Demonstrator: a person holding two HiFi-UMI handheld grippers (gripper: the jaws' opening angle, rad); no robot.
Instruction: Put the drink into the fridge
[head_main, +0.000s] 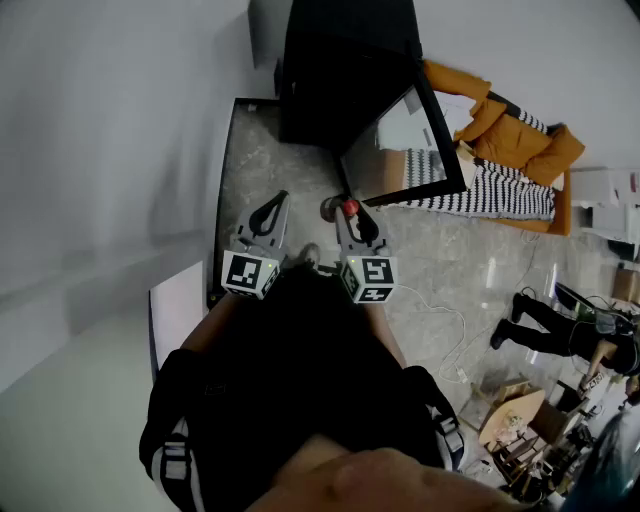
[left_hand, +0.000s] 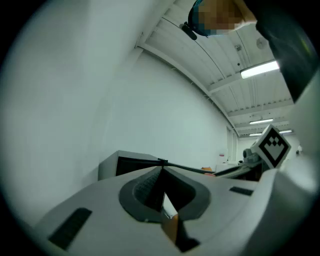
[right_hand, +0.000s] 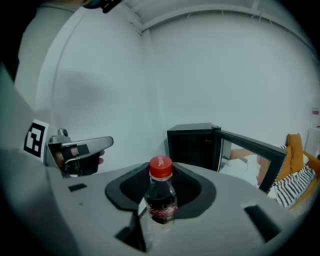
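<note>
A grey stone floor (head_main: 275, 160) runs along a white wall (head_main: 110, 150) on my left. My right hand-held gripper (head_main: 349, 214) is clamped on the bottle (right_hand: 161, 197), with its pads on the dark body. The bottle stands upright, long axis vertical, and its red cap (right_hand: 161, 167) sits on top above the jaws. My left hand-held gripper (left_hand: 162, 169) sits just beside the right one, nearer the wall, with its jaws together and nothing between them.

Ahead of both, across a stretch of floor, stands the black fridge (head_main: 340, 60), close to the wall. Its dark mouth faces me. The door (head_main: 405, 150) is swung out to the right, so its free edge juts into the room on that side, toward an orange sofa (head_main: 510, 135). The way in lies between the wall on the left and that door on the right, and the bottle is well short of the opening.
</note>
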